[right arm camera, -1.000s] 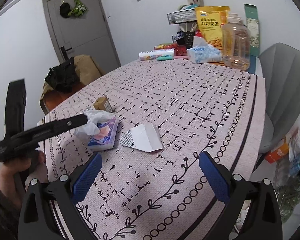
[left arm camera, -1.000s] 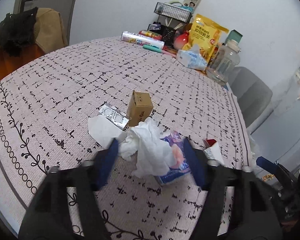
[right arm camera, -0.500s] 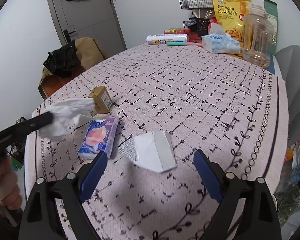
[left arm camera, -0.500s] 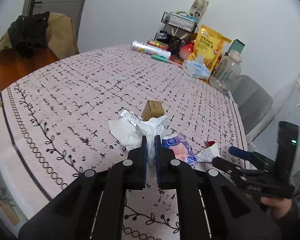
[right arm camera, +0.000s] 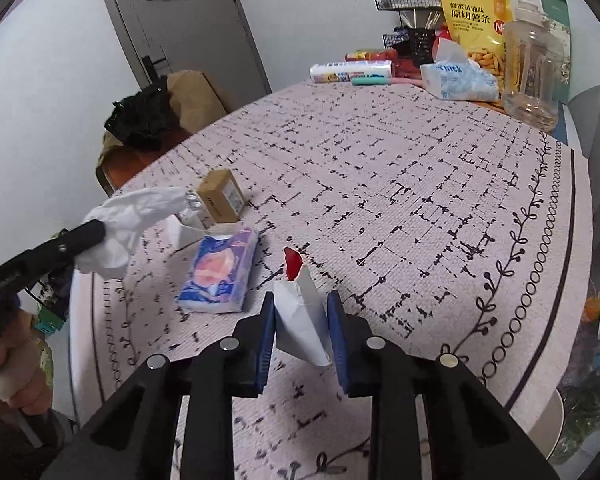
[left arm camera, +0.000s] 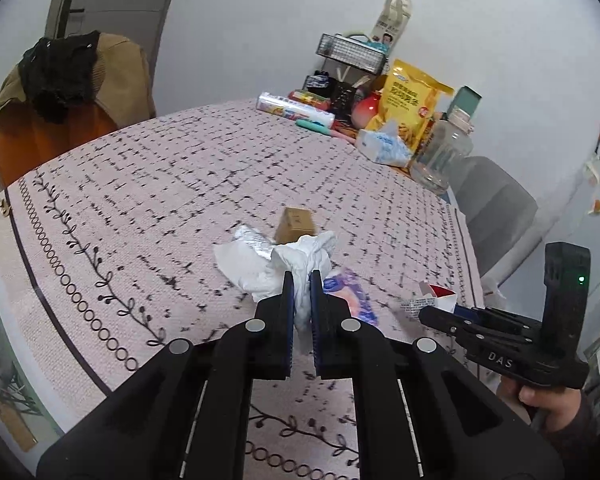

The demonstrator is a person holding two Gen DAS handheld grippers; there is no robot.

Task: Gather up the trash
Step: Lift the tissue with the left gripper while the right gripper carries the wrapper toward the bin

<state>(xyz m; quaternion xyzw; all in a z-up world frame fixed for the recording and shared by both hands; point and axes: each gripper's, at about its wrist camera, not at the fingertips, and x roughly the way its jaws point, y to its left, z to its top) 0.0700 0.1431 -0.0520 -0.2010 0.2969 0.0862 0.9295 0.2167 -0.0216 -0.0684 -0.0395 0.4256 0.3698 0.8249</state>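
My left gripper (left arm camera: 301, 280) is shut on a crumpled white tissue (left arm camera: 304, 258) and holds it above the table; it also shows in the right wrist view (right arm camera: 128, 220). My right gripper (right arm camera: 301, 300) is shut on a flattened white and red paper carton (right arm camera: 302, 312), lifted off the tablecloth; the carton's end also shows in the left wrist view (left arm camera: 432, 300). On the table lie a purple tissue pack (right arm camera: 220, 276), a small brown cardboard box (right arm camera: 220, 196), a foil blister pack (left arm camera: 252, 240) and a flat white paper (left arm camera: 240, 264).
The round table has a patterned pink cloth (right arm camera: 420, 184). At its far side stand a clear plastic jar (right arm camera: 534, 64), a yellow snack bag (right arm camera: 476, 16), a tissue pack (right arm camera: 456, 80), a roll (right arm camera: 350, 70) and a wire rack (left arm camera: 352, 54). A grey chair (left arm camera: 496, 208) stands right, an orange chair with clothes (left arm camera: 52, 100) left.
My left gripper closed on the tissue and lifted it back off the table. My right gripper moved in, closed on the paper carton and raised it.
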